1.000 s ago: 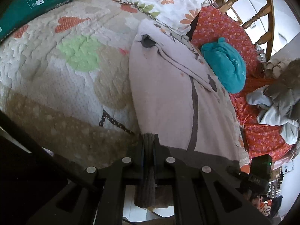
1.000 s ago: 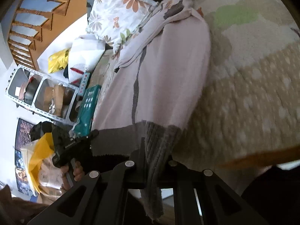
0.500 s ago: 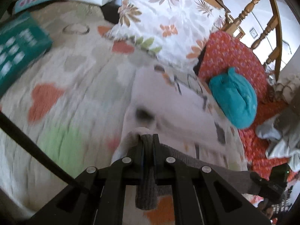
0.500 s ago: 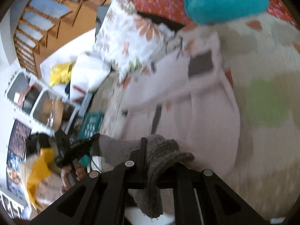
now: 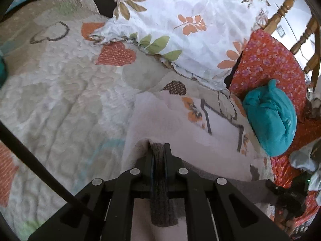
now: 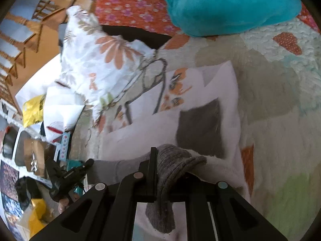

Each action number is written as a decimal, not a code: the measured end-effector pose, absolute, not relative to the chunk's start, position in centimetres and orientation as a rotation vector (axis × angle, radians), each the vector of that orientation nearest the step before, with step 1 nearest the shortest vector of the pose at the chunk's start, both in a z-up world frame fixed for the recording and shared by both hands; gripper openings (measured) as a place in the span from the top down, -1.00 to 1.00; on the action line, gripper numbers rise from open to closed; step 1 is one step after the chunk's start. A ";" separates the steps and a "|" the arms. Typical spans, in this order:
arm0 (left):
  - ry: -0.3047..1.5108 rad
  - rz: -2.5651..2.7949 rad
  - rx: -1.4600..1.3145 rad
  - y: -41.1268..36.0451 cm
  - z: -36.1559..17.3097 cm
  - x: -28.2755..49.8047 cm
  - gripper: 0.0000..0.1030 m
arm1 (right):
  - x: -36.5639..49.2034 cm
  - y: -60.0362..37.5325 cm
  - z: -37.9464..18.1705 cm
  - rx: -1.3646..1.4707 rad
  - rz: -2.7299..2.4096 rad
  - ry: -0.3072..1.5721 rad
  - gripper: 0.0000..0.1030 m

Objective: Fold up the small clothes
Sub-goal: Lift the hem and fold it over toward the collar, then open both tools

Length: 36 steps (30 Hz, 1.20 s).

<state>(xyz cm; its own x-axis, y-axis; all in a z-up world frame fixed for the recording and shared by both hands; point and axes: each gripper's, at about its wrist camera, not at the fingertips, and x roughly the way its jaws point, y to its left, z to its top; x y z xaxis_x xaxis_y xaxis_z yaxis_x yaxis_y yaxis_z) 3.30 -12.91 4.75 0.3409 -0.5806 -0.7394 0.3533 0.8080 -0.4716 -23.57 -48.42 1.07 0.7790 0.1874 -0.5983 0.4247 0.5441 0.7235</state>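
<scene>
A small pale pink sweater (image 5: 180, 128) with grey ribbed hem and an orange print lies on the quilted bedspread (image 5: 60, 92). My left gripper (image 5: 158, 150) is shut on the grey hem's left corner and holds it over the sweater's body. My right gripper (image 6: 160, 156) is shut on the hem's other corner (image 6: 176, 160), also lifted over the sweater (image 6: 200, 88). The hem stretches between both grippers. A grey cuff (image 6: 200, 126) lies on the sweater's front. The other gripper shows at the edge of each view, the right (image 5: 284, 196) and the left (image 6: 66, 176).
A floral pillow (image 5: 190, 24) lies beyond the sweater. A teal bundle (image 5: 270, 118) rests on an orange flowered cloth (image 5: 268, 60) to the right. Wooden chairs (image 5: 301, 30), bags and a shelf (image 6: 26, 140) stand past the bed. More clothes (image 5: 305, 156) are piled at far right.
Both grippers have carried the grey hem up and forward over the sweater toward its collar end, doubling the garment over. The pillow and teal bundle now look closer.
</scene>
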 end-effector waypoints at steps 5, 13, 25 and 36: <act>1.052 -0.563 -0.321 -13.4 4.9 5.6 0.19 | -22.0 -51.7 -0.2 1.028 -0.236 0.649 0.29; 1.032 -0.520 -0.398 -10.9 6.5 6.3 -0.18 | -21.7 -51.8 3.3 0.800 -0.347 0.616 -0.39; 1.153 -0.554 -0.199 -7.4 4.2 0.2 -0.24 | -18.5 -39.4 3.6 0.575 -0.074 0.775 0.25; 1.257 -0.636 0.052 -8.2 2.4 -1.8 0.85 | -2.8 -25.2 1.5 0.216 0.070 0.973 0.33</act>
<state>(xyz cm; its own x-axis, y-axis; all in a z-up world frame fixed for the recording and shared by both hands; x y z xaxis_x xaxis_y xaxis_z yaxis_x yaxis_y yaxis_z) -1.80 -8.23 2.37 0.1617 -0.4180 -0.8940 0.4727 0.8280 -0.3016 -2.82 -25.20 1.46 0.5622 0.1558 -0.8122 0.0378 0.9762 0.2135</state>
